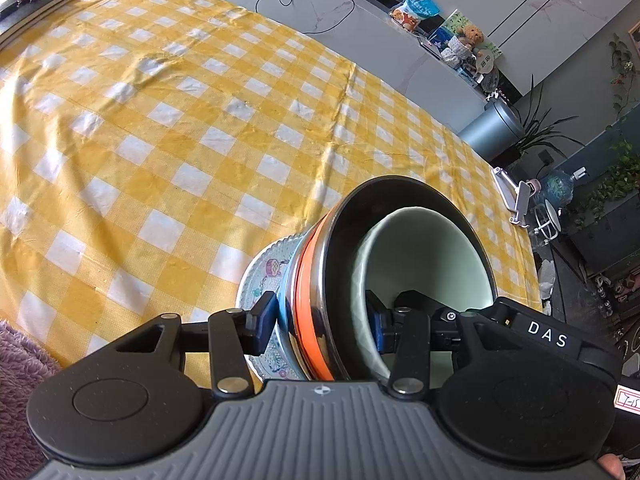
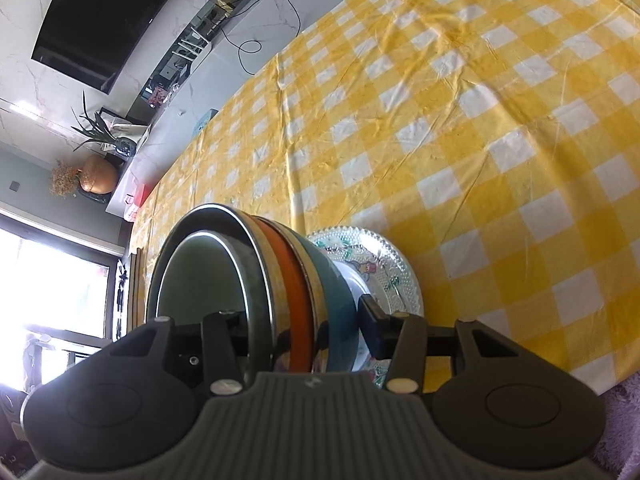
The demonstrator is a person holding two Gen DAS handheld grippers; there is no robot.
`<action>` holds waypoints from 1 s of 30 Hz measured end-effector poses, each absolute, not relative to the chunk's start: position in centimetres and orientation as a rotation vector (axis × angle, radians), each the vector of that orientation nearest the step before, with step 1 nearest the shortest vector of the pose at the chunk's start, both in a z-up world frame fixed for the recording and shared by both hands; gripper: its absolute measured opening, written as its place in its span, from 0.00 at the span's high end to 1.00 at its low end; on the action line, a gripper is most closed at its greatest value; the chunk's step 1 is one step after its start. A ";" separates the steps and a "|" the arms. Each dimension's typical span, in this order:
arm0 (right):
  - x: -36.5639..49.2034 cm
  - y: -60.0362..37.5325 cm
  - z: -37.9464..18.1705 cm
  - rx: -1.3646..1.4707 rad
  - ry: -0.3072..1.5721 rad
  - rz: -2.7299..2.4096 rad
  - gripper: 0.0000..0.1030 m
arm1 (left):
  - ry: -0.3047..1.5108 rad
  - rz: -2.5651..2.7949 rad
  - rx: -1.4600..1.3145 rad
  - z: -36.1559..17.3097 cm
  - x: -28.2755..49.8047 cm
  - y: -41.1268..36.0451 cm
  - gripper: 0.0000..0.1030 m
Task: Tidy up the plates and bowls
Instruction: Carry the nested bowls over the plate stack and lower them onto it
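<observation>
the bowl stack rests on the patterned plate, which lies on the checked cloth. left gripper clamps the stack's rims, one finger inside the pale bowl. right gripper clamps the same stack from the opposite side.

Both tools — jaws clamped

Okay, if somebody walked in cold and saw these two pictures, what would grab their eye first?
First, the nested stack of bowls in the near foreground of both views, a pale green bowl innermost and an orange band round the outside, standing on a patterned plate. Both the left gripper and the right gripper straddle its wall, one finger inside, one outside. Behind spreads the yellow checked tablecloth.
</observation>
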State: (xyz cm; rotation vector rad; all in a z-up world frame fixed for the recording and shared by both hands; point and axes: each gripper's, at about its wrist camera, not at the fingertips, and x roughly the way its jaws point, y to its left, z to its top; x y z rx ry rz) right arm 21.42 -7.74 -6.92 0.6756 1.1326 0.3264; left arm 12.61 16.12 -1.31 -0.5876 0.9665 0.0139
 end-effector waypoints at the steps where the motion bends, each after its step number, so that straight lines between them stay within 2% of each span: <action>1: 21.6 -7.8 -7.0 0.679 1.136 0.328 0.54 | 0.968 0.017 -0.582 -1.3 12.6 16.0 0.51; 17: 22.6 -7.7 -8.7 0.707 1.173 0.336 0.51 | 0.982 0.039 -0.600 -2.3 13.5 16.2 0.50; 22: 22.8 -8.3 -8.8 0.743 1.166 0.347 0.49 | 0.970 0.026 -0.656 -2.6 13.5 16.7 0.45; 26: 22.6 -8.2 -8.0 0.725 1.136 0.363 0.43 | 0.960 0.009 -0.683 -2.7 13.5 16.9 0.35; 30: 22.2 -7.9 -6.8 0.668 1.096 0.371 0.38 | 0.942 0.014 -0.654 -2.2 13.4 16.7 0.31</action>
